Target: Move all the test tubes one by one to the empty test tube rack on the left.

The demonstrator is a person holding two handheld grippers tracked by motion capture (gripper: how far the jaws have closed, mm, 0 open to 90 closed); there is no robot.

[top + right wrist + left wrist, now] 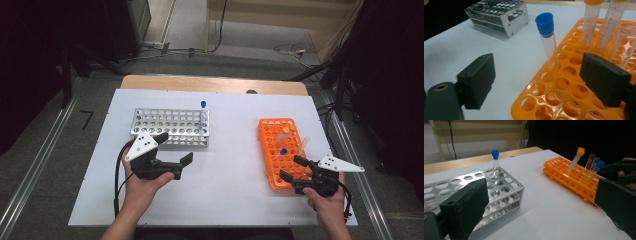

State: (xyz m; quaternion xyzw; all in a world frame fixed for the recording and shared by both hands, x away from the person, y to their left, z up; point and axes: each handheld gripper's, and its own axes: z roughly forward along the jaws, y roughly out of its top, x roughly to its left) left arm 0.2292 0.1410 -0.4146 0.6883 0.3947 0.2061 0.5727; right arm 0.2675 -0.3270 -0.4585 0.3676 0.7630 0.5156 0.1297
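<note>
The left gripper (176,148) is spread wide and empty, just in front of the metal rack (171,127), which carries one blue-capped tube (203,111). The right gripper (292,168) is spread over the near edge of the orange rack (272,131); a blue-capped tube (548,40) stands in that rack between its jaws, untouched.

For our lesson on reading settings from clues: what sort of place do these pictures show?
Probably a lab-style test bench: a metal tube rack and an orange tube rack holding capped tubes stand on a white table, with cables on the floor behind.
</note>
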